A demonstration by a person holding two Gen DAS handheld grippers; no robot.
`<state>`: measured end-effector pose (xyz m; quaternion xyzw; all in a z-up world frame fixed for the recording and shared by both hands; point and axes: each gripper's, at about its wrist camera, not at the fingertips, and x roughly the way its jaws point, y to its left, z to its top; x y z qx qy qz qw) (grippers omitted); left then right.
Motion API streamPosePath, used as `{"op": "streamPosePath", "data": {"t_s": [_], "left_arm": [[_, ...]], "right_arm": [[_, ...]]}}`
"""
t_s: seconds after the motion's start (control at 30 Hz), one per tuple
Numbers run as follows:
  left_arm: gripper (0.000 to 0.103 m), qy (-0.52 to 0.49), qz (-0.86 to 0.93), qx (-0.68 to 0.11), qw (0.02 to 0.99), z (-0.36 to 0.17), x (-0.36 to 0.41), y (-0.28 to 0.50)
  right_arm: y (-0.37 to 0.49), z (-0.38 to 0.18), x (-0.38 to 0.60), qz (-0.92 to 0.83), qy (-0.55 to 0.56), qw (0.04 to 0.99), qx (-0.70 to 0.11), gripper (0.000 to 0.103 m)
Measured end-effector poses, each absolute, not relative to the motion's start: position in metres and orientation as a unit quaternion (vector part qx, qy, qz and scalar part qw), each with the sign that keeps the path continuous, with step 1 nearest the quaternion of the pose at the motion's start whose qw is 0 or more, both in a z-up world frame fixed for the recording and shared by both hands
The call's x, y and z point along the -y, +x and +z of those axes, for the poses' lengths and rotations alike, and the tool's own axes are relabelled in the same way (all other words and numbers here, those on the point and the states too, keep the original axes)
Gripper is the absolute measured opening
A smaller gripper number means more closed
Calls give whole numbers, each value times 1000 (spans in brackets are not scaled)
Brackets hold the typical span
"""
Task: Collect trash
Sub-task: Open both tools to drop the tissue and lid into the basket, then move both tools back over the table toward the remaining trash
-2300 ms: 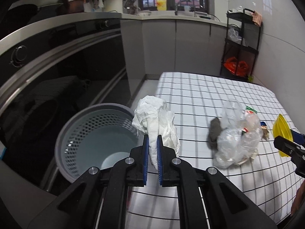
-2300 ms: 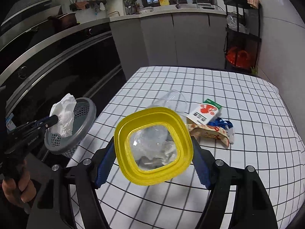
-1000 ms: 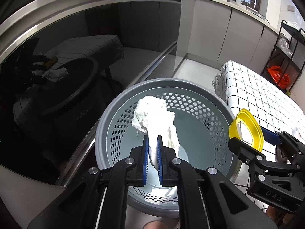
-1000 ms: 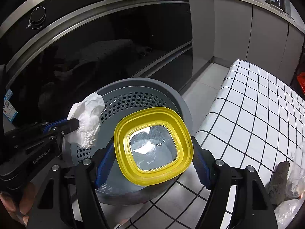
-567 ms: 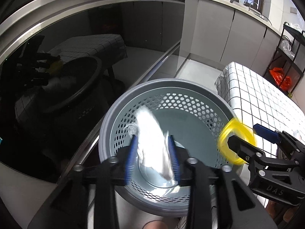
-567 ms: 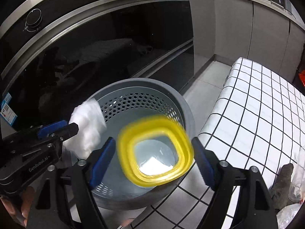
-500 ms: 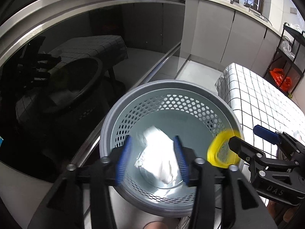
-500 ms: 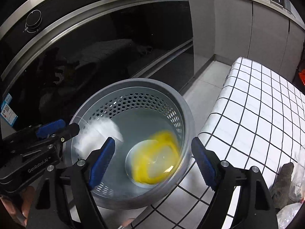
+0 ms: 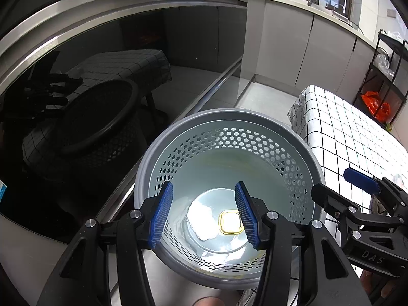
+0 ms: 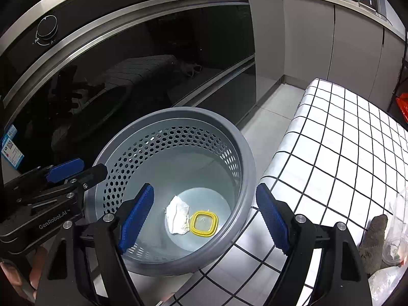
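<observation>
Left gripper [image 9: 205, 211]: jaws apart and empty, hanging over the mouth of the bin [image 9: 301, 144]; nothing sits between the blue pads.
Right gripper [image 10: 204, 214]: jaws spread wide and empty, also poised above the bin, toward the table side.
Dropped trash: a crumpled white tissue [image 10: 177, 214] and a yellow lid [image 10: 204, 224] lie touching each other on the bin floor; in the left wrist view the same tissue [image 9: 202, 219] and lid [image 9: 230, 223] show far down between the pads.
Step in hand: the release looks finished, so the job is likely to draw both grippers back up and out, then swing toward the table [image 10: 339, 150] for the next piece.
Doing it well: lift straight before turning, keeping the jaws parted so no pad catches the rim; move one gripper first, since the two sit close over the same opening.
Remaining trash: a grey lump [image 10: 373, 242] and clear plastic wrap [image 10: 392, 283] rest near the table's near edge, at the right of the right wrist view.
Edges: the bin rim stands just beside the table edge; the dark glass oven front [image 10: 127, 76] rises close behind the bin.
Open room: bare floor tiles [image 10: 272, 104] beyond the bin and a wide bare stretch of checked tablecloth give free space to the right.
</observation>
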<state>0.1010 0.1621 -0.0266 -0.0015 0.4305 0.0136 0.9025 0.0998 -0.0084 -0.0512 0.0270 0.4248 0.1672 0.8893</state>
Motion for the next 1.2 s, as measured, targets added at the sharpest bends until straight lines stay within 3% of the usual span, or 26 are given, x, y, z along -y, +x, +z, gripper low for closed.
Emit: {"op": "streamPosePath", "data": {"t_s": [0.2,0.33,0.57,0.67,0.83,1.2], "left_arm": [[50,1,12,-426,905,-26,-158,99],[61,6,15,-416,909,-22,-155,95],[62,10,12,-405,914,-17,-151,89],[70,16,9,-395,918,-14,-146,82],[77,24,-3,-376,926,-8,-134,70],[82,44,-51,-361,930,1,-87,43]], "right_arm": [[92,-49,15,157,26,893,-421,79],[81,-48,19,148,23,895,-419,79],[48,-50,35,133,30,897,-421,79],[33,-50,47,124,35,898,-421,79],[-1,-45,78,104,46,905,-410,79],[-68,-5,179,18,51,930,-364,79]]}}
